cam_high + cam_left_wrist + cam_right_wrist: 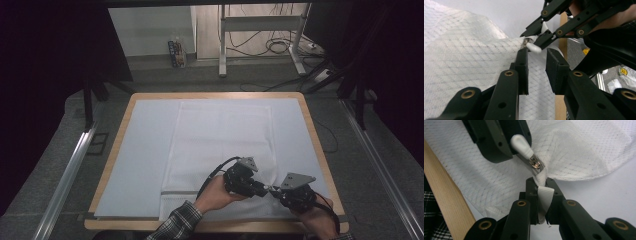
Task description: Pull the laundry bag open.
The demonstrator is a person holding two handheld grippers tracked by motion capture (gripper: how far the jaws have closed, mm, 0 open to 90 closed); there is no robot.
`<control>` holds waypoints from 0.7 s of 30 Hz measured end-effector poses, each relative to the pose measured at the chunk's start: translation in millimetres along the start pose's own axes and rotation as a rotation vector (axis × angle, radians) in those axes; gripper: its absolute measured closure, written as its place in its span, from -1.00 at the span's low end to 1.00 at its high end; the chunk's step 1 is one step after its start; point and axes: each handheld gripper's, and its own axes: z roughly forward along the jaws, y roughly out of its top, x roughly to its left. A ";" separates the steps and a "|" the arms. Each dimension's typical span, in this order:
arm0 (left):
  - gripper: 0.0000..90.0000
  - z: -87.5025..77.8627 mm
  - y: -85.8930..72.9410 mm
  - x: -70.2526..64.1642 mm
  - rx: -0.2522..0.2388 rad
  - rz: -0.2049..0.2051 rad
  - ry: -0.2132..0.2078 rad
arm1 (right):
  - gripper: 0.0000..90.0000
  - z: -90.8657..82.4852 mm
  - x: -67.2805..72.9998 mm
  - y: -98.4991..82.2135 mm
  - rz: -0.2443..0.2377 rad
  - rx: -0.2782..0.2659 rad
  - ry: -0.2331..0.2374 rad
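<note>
Lying on the desk (125, 130) near its front right corner, the white mesh bag (220, 135) is pinched at its zipper end by the right gripper (543, 185); the zipper pull (522, 145) is clamped by the left gripper's (537, 53) fingers.

A white mesh laundry bag (220, 145) is spread flat at frame centre, its zipper pull (522, 145) lifted at lower right.
</note>
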 end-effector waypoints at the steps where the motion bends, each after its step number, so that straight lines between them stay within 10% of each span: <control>1: 0.60 -0.1 0.4 0.6 0.004 -0.005 -0.001 | 0.82 0.1 0.2 0.1 0.000 0.000 0.000; 21: 0.82 4.3 0.2 3.8 0.041 -0.058 -0.023 | 0.81 -0.1 2.0 0.9 -0.022 0.002 -0.016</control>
